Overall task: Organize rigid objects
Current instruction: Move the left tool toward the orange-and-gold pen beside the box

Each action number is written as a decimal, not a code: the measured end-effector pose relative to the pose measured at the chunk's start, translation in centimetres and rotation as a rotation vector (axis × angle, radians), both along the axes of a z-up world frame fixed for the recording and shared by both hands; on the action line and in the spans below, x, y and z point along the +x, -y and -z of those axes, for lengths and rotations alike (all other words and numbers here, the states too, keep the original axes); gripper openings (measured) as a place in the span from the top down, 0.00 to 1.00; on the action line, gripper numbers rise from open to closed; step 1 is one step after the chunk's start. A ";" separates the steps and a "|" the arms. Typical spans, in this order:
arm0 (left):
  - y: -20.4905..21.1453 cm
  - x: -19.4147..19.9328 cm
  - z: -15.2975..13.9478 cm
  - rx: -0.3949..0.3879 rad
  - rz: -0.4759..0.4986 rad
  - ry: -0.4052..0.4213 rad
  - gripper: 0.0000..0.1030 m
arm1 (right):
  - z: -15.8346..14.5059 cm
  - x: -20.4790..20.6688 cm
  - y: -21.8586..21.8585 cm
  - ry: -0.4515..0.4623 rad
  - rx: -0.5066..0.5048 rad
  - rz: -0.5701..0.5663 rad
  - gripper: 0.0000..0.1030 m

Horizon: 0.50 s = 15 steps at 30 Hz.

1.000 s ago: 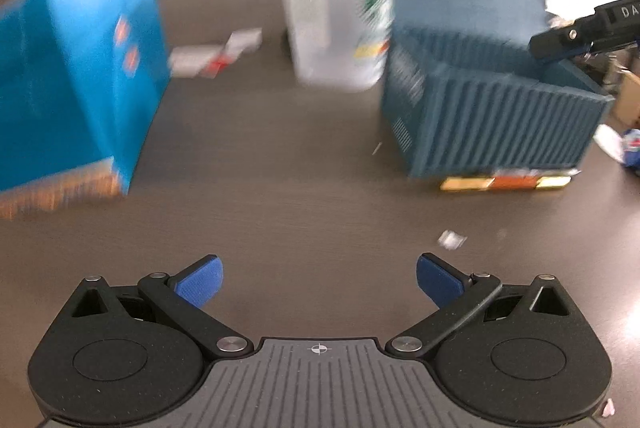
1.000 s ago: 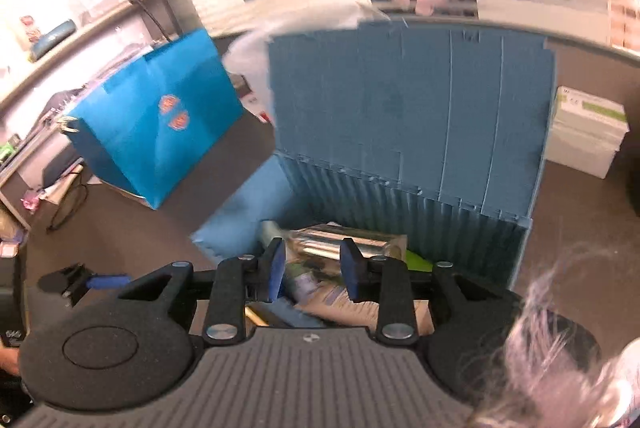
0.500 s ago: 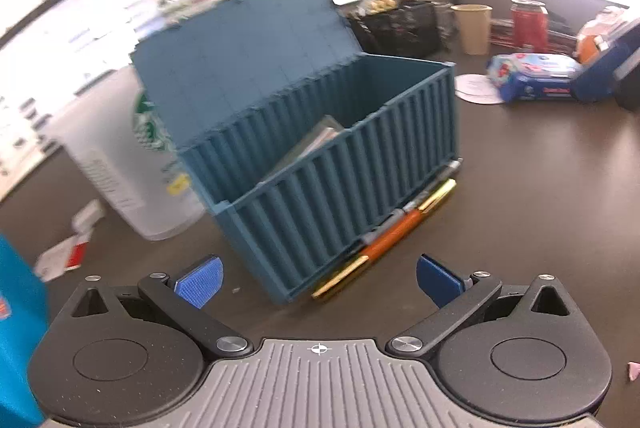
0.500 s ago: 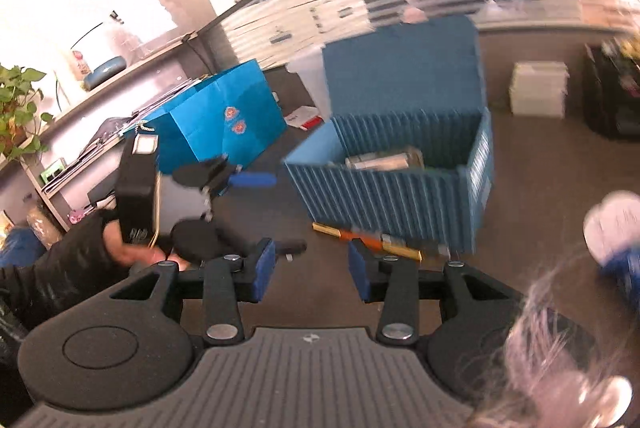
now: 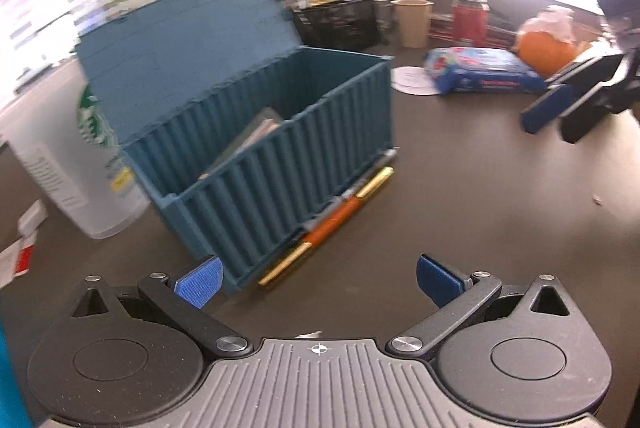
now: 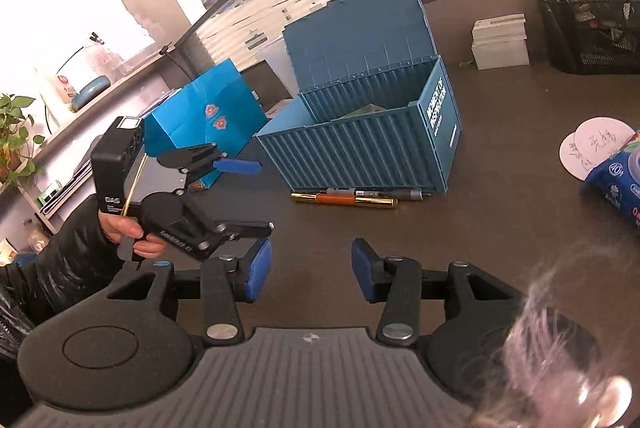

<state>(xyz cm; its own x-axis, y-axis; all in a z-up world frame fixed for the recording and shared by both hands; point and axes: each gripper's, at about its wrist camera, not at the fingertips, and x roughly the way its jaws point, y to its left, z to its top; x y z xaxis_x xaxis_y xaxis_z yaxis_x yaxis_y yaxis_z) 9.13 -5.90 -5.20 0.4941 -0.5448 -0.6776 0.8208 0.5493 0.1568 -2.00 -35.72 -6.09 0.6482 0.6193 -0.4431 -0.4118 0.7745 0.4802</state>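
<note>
A teal container-shaped box stands on the dark table with its lid up and some flat packets inside. Several pens, gold, orange and grey, lie along its front foot. My left gripper is open and empty, just short of the box's near corner and the pens. My right gripper is open and empty, well back from the pens. The left gripper also shows in the right wrist view, held by a hand at the left.
A white Starbucks cup stands left of the box, a blue paper bag behind it. A wipes pack, paper cup, red can, black mesh basket and white boxes sit around.
The left gripper swung from the bag and cup to face the box and pens, closing in. The right gripper pulled back from above the box and opened wider.
</note>
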 end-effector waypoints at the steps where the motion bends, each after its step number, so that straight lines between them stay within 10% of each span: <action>1: 0.3 0.2 0.2 0.006 0.018 -0.017 0.00 | 0.0 0.0 0.0 0.001 0.004 0.000 0.57; 15: 4.0 4.3 2.7 0.100 0.059 -0.240 0.00 | 0.5 -0.9 0.4 -0.006 0.038 0.013 0.54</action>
<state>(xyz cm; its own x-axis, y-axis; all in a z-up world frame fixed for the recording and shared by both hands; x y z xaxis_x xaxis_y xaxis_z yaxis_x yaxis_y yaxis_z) 13.40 -9.91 -7.87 0.2818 -0.4924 -0.8235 0.8712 0.4910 0.0046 -2.94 -36.11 -6.63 0.6538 0.6275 -0.4229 -0.3992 0.7608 0.5118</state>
